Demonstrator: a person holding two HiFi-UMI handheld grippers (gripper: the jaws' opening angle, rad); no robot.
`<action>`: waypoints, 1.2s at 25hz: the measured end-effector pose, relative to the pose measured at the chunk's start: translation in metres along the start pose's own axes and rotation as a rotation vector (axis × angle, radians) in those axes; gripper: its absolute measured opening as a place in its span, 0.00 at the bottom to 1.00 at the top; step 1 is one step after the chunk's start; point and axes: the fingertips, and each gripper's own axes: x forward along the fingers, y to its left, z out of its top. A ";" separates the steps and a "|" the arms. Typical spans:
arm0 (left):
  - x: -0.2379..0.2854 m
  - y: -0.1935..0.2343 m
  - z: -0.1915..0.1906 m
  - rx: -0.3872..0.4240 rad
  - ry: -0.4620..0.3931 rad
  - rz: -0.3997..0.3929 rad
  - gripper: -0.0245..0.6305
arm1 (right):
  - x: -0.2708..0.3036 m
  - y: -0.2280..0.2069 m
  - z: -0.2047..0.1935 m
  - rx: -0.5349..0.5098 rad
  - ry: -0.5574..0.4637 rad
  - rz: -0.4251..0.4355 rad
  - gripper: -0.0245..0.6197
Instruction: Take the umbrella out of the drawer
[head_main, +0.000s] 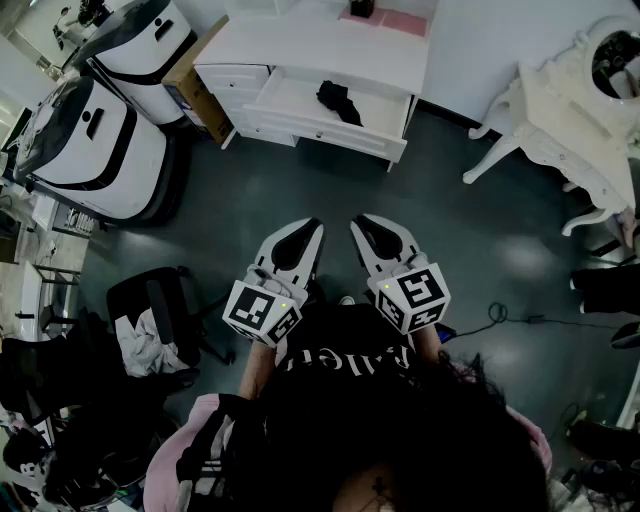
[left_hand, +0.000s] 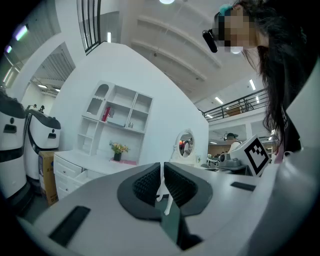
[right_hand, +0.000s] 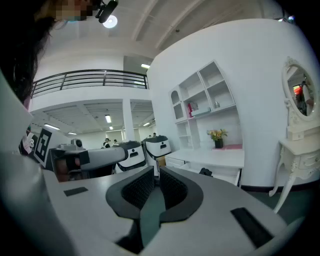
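Observation:
A black folded umbrella lies in the open drawer of a white desk, far ahead across the dark floor. In the right gripper view the umbrella shows as a small dark lump in that drawer. My left gripper and right gripper hover side by side close to the person's body, both pointing toward the desk and well short of it. Both are shut with nothing between the pads.
Two large white machines and a cardboard box stand left of the desk. A white vanity table with a mirror stands at the right. A black chair is at the near left, and a cable lies on the floor at the right.

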 end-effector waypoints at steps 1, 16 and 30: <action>0.000 -0.001 0.000 0.001 0.001 -0.001 0.07 | 0.000 0.000 -0.001 0.000 0.003 -0.002 0.14; -0.003 -0.009 -0.006 0.005 0.028 -0.001 0.07 | -0.002 0.000 -0.007 0.075 -0.008 0.022 0.14; 0.016 0.029 -0.011 0.015 0.068 -0.026 0.07 | 0.042 -0.011 -0.011 0.119 0.023 0.026 0.14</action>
